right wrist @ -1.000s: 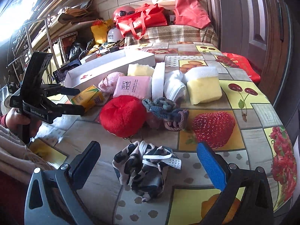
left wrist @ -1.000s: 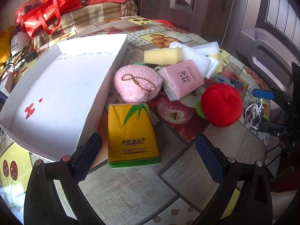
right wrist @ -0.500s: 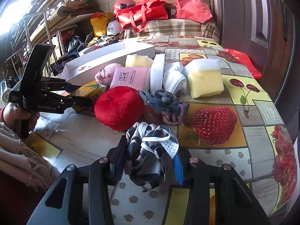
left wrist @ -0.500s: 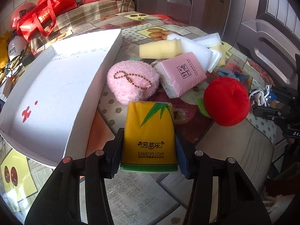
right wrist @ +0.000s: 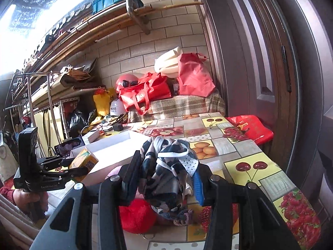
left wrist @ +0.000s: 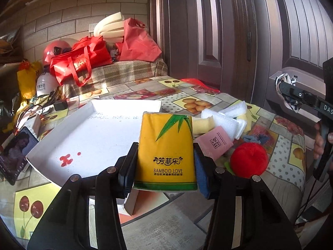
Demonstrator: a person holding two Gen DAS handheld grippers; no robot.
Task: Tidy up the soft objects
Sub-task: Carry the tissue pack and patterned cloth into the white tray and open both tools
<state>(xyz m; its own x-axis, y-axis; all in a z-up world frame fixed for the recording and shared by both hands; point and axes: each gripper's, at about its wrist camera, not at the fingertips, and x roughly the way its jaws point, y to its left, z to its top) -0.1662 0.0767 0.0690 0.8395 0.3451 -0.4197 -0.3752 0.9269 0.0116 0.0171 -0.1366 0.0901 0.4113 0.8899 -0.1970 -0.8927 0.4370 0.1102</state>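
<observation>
Nothing in the shallow white cardboard tray [left wrist: 87,137] yet, apart from red blotches on its floor; sorting barely begun, by the look of it.

Left of the tray, off its near corner: a phone [left wrist: 15,154] showing a portrait, not part of the job.

Over the tray's near right rim: the left gripper [left wrist: 165,164], closed narrow on a yellow soft tissue pack printed with green bamboo leaves [left wrist: 165,152], lifted clear of the fruit-patterned tablecloth [left wrist: 187,102] and poised for a drop into the tray.

Right of the tray, lying in a loose cluster on the cloth: a pale yellow sponge block [left wrist: 203,123], folded white foam sheets [left wrist: 224,117], a pink tissue packet [left wrist: 214,142], a blue-grey knitted scrap [left wrist: 255,138] and a red plush ball [left wrist: 248,159]. All awaiting transfer.

Farther right, raised above that cluster: the right gripper [right wrist: 166,177], pinched on a crumpled black-and-white patterned cloth [right wrist: 166,166], also off the table.

Two items in hand, none delivered, at least five left on the cloth; most of the work ahead, probably.
</observation>
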